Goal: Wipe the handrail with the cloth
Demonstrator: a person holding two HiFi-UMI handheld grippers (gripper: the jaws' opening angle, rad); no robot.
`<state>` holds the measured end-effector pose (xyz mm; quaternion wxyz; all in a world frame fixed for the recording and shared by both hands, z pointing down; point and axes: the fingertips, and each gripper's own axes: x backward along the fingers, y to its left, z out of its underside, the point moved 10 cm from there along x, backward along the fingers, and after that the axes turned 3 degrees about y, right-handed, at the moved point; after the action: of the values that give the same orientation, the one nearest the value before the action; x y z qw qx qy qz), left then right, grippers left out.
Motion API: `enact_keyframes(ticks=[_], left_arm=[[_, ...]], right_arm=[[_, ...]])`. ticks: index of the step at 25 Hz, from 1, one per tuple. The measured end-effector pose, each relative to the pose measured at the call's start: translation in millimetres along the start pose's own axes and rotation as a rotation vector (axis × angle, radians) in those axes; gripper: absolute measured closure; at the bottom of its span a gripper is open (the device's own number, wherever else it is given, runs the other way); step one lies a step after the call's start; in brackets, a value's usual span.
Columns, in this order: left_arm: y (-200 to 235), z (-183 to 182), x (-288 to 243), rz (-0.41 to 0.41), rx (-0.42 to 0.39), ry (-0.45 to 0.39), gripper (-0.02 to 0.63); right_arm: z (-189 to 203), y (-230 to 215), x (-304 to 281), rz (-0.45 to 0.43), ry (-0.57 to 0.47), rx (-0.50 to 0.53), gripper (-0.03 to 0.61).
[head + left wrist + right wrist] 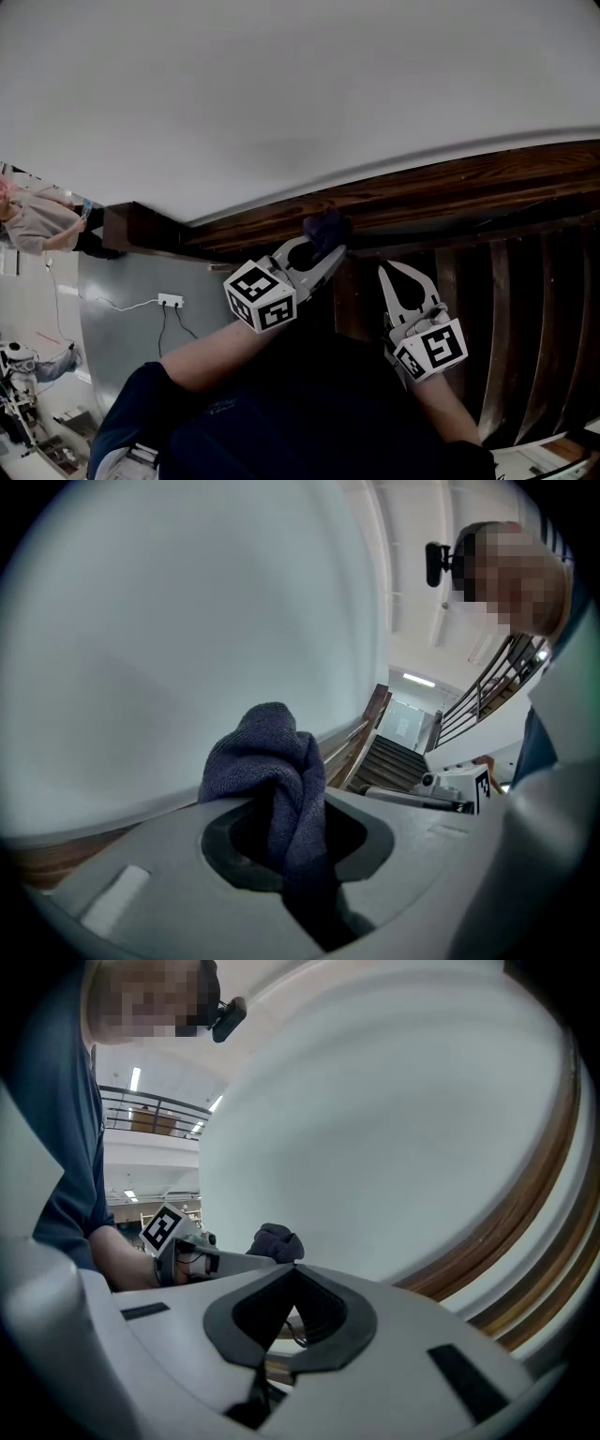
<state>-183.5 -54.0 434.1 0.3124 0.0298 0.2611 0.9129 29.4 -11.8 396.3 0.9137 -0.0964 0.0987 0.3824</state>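
A dark wooden handrail (450, 187) runs along the white wall (281, 94). My left gripper (328, 247) is shut on a dark blue cloth (324, 225), and the bunched cloth touches the rail. In the left gripper view the cloth (272, 761) bulges out between the jaws, with the rail (339, 742) behind it. My right gripper (386, 270) hangs just below the rail, to the right of the left one, jaws shut with nothing in them. The right gripper view shows its closed tips (295, 1267), the cloth (277, 1241) beyond them and the rail (525, 1213) at the right.
Dark wooden balusters (497, 328) stand under the rail at the right. A power strip with cables (171, 300) lies on the floor below, and a person (37, 220) is at the far left. Stairs (394, 761) show past the cloth.
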Motion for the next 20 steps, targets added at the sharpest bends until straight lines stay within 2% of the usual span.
enact_keyframes(ticks=[8,13,20], left_arm=[[50.9,-4.7,-56.2,0.027,0.023,0.092,0.535],[88.4,-0.8,-84.0,0.008,0.051,0.185,0.536],[109.8,13.9,-123.5,-0.029,0.109,0.267,0.537]], right_arm=[[1.6,-37.8,-37.4,0.085,0.027,-0.035,0.571],[0.1,-42.1,-62.0,0.127,0.052,-0.039,0.571],[2.2,-48.8,-59.0,0.162,0.063,-0.038,0.571]])
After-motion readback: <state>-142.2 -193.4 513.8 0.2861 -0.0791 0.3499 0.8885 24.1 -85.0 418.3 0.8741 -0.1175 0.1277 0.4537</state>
